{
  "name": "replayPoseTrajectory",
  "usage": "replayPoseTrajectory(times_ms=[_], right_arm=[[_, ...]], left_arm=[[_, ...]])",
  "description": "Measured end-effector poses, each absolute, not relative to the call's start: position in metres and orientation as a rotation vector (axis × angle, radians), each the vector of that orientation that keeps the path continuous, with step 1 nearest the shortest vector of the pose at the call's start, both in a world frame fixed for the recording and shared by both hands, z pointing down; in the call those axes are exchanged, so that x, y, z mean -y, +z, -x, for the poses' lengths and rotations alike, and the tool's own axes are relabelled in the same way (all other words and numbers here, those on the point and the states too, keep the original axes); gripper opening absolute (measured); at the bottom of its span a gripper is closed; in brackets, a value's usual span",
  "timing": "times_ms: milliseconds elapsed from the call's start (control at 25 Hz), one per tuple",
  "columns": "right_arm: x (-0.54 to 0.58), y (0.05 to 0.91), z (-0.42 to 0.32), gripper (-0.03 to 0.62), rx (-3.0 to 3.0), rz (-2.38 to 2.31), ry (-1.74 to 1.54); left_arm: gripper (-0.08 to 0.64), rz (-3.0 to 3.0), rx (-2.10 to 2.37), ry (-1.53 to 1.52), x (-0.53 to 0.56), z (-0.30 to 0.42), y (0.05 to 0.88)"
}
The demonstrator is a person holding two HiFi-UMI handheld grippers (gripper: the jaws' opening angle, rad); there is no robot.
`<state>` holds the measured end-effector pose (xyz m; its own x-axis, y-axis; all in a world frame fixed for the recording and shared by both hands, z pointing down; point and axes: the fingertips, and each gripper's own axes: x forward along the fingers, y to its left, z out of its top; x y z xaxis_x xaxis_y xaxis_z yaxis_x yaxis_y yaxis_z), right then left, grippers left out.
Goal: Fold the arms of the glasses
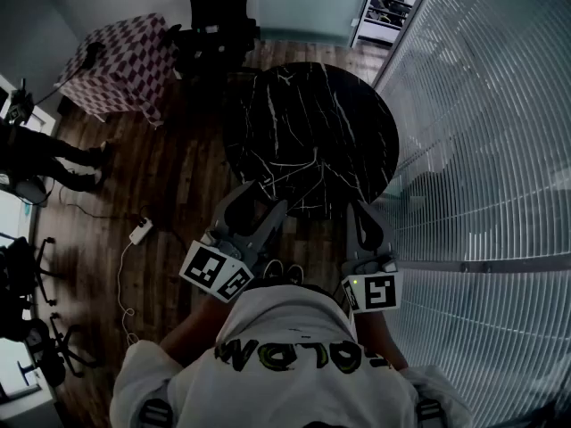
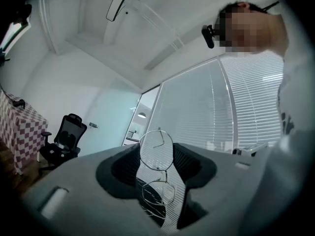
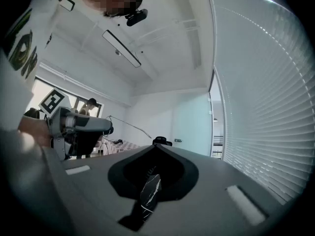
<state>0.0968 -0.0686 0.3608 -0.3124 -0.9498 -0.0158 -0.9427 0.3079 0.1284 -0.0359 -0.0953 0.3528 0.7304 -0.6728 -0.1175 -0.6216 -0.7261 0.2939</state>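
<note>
Thin wire-rimmed glasses (image 2: 157, 152) stand upright between the jaws of my left gripper (image 2: 158, 183), which is shut on them near the bridge, one lens above the other. In the head view the left gripper (image 1: 257, 207) hovers at the near edge of the round black marble table (image 1: 312, 123); the glasses are too fine to make out there. My right gripper (image 1: 364, 218) hangs beside it to the right, over the same edge. In its own view the right gripper (image 3: 150, 191) is shut with nothing between its jaws, and the left gripper (image 3: 78, 126) shows at the left.
A black office chair (image 1: 214, 20) stands behind the table, with a checkered-cloth table (image 1: 120, 61) to its left. Window blinds (image 1: 491, 150) run along the right. A power strip (image 1: 140, 232) with cable lies on the wooden floor at left.
</note>
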Motion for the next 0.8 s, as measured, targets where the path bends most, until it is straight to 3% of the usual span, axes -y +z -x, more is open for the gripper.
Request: replayPoseTrajectory(times_ms=[800], right_arm=[[0.068, 0.35, -0.106, 0.003, 2.5, -1.767, -0.24]], left_arm=[[0.213, -2.68, 1.027, -0.287, 0.088, 0.021, 0.357]])
